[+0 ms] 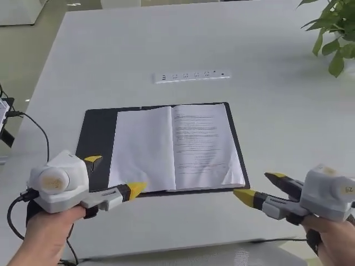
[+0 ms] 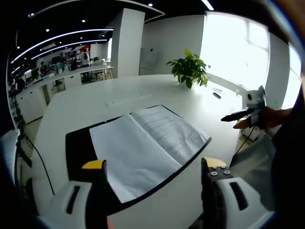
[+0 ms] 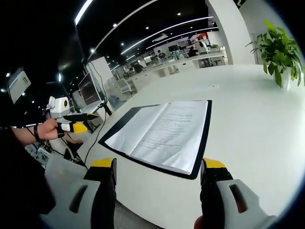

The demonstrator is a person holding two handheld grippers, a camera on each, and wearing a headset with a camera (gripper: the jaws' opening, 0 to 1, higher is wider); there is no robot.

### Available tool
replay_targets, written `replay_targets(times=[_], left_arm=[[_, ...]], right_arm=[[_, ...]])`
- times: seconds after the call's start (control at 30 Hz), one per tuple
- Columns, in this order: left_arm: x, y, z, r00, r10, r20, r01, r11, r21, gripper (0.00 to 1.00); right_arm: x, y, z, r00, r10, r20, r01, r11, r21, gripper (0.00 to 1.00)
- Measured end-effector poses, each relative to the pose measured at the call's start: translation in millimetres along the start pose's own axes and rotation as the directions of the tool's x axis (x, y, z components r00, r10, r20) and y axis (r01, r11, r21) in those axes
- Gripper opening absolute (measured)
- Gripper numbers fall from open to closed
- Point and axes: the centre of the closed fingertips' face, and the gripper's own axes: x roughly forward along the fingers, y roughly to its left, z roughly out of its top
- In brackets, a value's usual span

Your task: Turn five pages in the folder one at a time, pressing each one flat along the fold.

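Over on the left, the left gripper [image 1: 115,174] sits low in the person's left hand [image 1: 44,230], jaws spread wide with nothing between them. A dark cable [image 1: 37,128] trails off to its outer side. One yellow tip shows against the black cover and the other at the near edge of the pages; I can't tell whether either touches. Right ahead of those jaws lies the folder [image 1: 95,130], open flat on the white table [image 1: 111,50], its black cover a broad band beyond the outer tip. The left page [image 1: 141,147] is blank white and lies directly in front of this gripper. Past it runs the fold [image 1: 172,147], and across the fold is the right page [image 1: 206,144], printed with lines of text, on the side nearer the other tool. Farther out, beyond the folder and ahead of both grippers, a white power strip [image 1: 191,76] lies across the table. Now the right gripper [image 1: 259,186], held in the right hand [image 1: 333,241]: its jaws are parted wide too and grip nothing. Its yellow tips aim at the folder's near corner on the printed-page side, just beside it and apart from it. In the right gripper view the folder lies ahead between the two jaws. Well beyond this gripper, a green plant [image 1: 333,33] stands at the table's far edge
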Motion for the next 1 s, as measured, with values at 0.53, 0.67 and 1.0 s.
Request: replay_targets(times=[0.53, 0.67, 1.0], left_arm=[[56.7, -53.3, 29.5, 0.9884, -0.15, -0.023, 0.152, 0.985, 0.081, 0.79], [68.7, -62.2, 34.0, 0.9829, -0.181, -0.034, 0.183, 0.978, 0.103, 0.79], [104.6, -84.6, 38.0, 0.9654, -0.248, -0.081, 0.256, 0.96, 0.115, 0.77]], right_arm=[[-2.9, 1.5, -2.6, 1.0, 0.002, -0.003, -0.002, 0.999, 0.032, 0.71], [-5.6, -0.8, -4.8, 0.9999, -0.001, -0.014, 0.002, 0.999, 0.044, 0.69], [-6.6, -3.6, -14.6, 0.9989, 0.0, -0.047, 0.003, 0.998, 0.069, 0.66]])
